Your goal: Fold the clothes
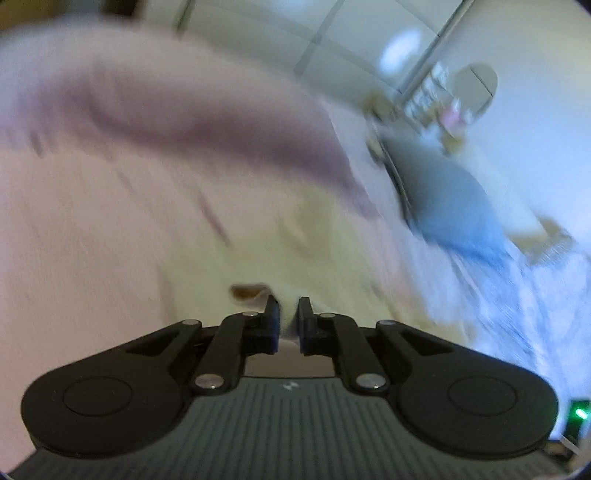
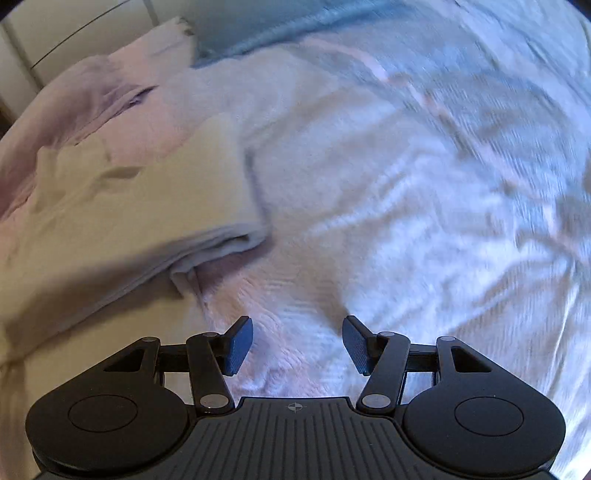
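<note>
A pale cream garment (image 1: 314, 240) lies on the bed in the blurred left wrist view, and a fold of it runs up between the fingers of my left gripper (image 1: 288, 314), which is shut on it. In the right wrist view the same cream garment (image 2: 129, 206) lies at the left, folded in layers with its thick edge facing right. My right gripper (image 2: 297, 339) stands open just right of that edge, above the bedspread, with nothing between its fingers.
A pink cloth (image 1: 110, 166) is bunched beyond the cream garment, and the pink cloth (image 2: 74, 99) also shows at upper left. A white textured bedspread (image 2: 406, 203) covers the bed. A blue pillow (image 2: 258, 26) lies at the far side. White cupboard doors (image 1: 295, 29) stand behind.
</note>
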{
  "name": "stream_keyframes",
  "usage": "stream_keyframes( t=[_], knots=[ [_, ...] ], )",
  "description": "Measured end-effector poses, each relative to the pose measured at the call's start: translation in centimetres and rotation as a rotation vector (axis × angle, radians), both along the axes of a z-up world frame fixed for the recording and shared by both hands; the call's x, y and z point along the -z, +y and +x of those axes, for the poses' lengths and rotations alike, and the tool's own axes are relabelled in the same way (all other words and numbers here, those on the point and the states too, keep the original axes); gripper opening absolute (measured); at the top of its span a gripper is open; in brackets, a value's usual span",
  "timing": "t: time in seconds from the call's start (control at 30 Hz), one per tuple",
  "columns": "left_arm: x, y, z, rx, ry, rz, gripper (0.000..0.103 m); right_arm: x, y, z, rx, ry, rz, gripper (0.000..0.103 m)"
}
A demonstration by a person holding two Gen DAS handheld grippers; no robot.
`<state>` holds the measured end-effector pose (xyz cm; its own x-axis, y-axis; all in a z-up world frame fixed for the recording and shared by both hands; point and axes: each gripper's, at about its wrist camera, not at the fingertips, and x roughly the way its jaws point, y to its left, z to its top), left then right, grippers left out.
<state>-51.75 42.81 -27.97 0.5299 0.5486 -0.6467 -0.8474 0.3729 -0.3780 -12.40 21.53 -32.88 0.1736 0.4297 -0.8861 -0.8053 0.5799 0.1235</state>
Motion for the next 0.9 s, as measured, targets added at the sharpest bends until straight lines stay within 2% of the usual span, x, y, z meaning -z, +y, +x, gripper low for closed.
stream_keyframes(
  t=[0.13, 0.23, 0.4, 0.53, 0.57, 0.6, 0.63, 0.7, 0.77, 0.83, 0.9],
  knots=[
    [2.4, 2.3, -3.2, -0.079, 0.153, -0.033, 0.007, 0.8, 1.5, -1.9, -0.092, -0.062, -0.002, 0.058],
    [4.9, 2.5, -4.3, -0.089, 0.215, -0.086, 0.007, 1.4, 2.3, -2.8, -0.155, -0.116, -0.005, 0.058],
    [4.5, 2.0, -5.6, -0.116, 0.122, -0.099, 0.007, 0.8, 3.8, -5.0, -0.329, -0.249, 0.069, 0.058],
    [4.3, 2.3, -5.9, -0.144, 0.097, -0.109, 0.007, 1.9, 5.4, -6.1, -0.440, -0.283, 0.083, 0.057],
    [4.3, 2.2, -6.1, -0.142, 0.097, -0.107, 0.007, 2.3, 5.7, -6.2, -0.449, -0.291, 0.088, 0.054],
    [4.0, 2.0, -6.3, -0.138, 0.089, -0.093, 0.007, 2.4, 5.9, -5.9, -0.453, -0.295, 0.110, 0.025],
    [3.8, 1.6, -6.6, -0.134, 0.079, -0.073, 0.007, 2.1, 5.8, -5.7, -0.456, -0.284, 0.144, 0.006],
    [4.1, 1.1, -7.0, -0.133, 0.090, -0.068, 0.007, 2.2, 5.7, -4.7, -0.407, -0.257, 0.149, 0.005],
    [5.7, 1.0, -7.3, -0.134, 0.129, -0.112, 0.007, 3.8, 5.6, -3.5, -0.386, -0.221, 0.087, 0.005],
    [8.1, 1.0, -7.2, -0.135, 0.191, -0.168, 0.008, 4.6, 5.5, -3.5, -0.407, -0.211, 0.060, 0.006],
    [9.0, 1.2, -7.0, -0.145, 0.206, -0.174, 0.010, 4.2, 5.7, -4.0, -0.431, -0.224, 0.057, 0.006]
  ],
)
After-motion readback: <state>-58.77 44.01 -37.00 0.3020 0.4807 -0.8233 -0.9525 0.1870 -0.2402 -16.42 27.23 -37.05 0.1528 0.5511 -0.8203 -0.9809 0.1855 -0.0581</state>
